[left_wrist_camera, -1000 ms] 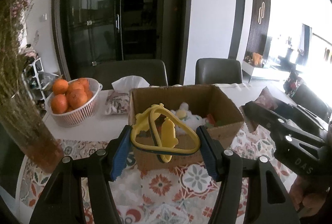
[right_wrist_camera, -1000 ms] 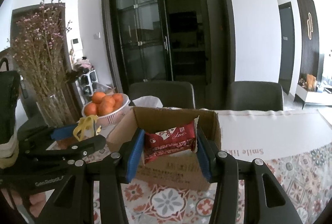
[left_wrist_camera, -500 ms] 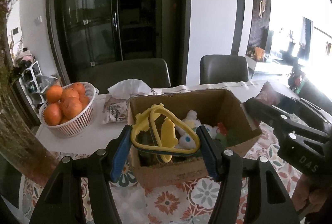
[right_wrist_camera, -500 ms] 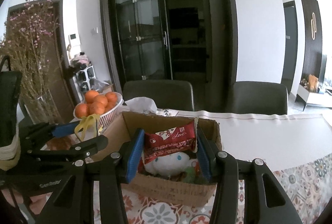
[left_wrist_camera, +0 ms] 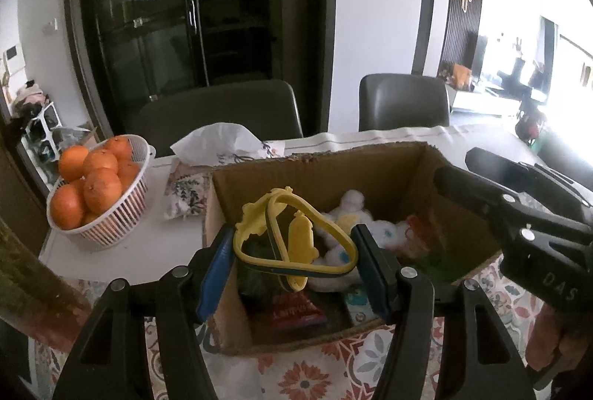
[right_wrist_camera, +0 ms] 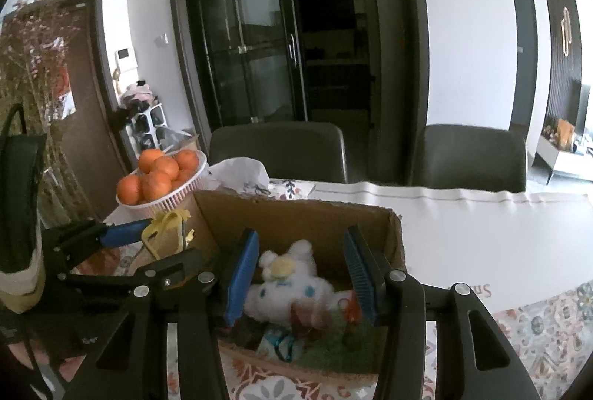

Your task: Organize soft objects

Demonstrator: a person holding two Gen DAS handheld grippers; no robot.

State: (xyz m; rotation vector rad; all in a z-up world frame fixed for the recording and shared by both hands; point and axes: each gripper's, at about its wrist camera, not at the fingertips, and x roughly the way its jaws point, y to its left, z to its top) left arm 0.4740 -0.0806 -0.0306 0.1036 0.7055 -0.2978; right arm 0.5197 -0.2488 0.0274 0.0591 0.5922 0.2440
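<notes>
An open cardboard box (left_wrist_camera: 407, 159) stands on the table and holds a white plush toy (right_wrist_camera: 292, 285), a red snack packet (left_wrist_camera: 296, 311) and other soft things. My left gripper (left_wrist_camera: 294, 265) is shut on a yellow soft ring toy (left_wrist_camera: 292, 244), held over the box's near left part. It also shows in the right wrist view (right_wrist_camera: 166, 233). My right gripper (right_wrist_camera: 300, 277) is open and empty above the box, over the plush toy. Its dark body shows at the right of the left wrist view (left_wrist_camera: 519, 226).
A white basket of oranges (left_wrist_camera: 92, 192) stands left of the box, with a tissue pack (left_wrist_camera: 218, 144) behind it. A vase of dried flowers (right_wrist_camera: 33, 74) is at the far left. Two dark chairs (right_wrist_camera: 470, 155) stand behind the table. A patterned cloth (left_wrist_camera: 307, 374) covers the near side.
The red snack packet has left my right gripper, which now stands open; a red packet lies in the box. Both grippers have moved forward and higher over the box.
</notes>
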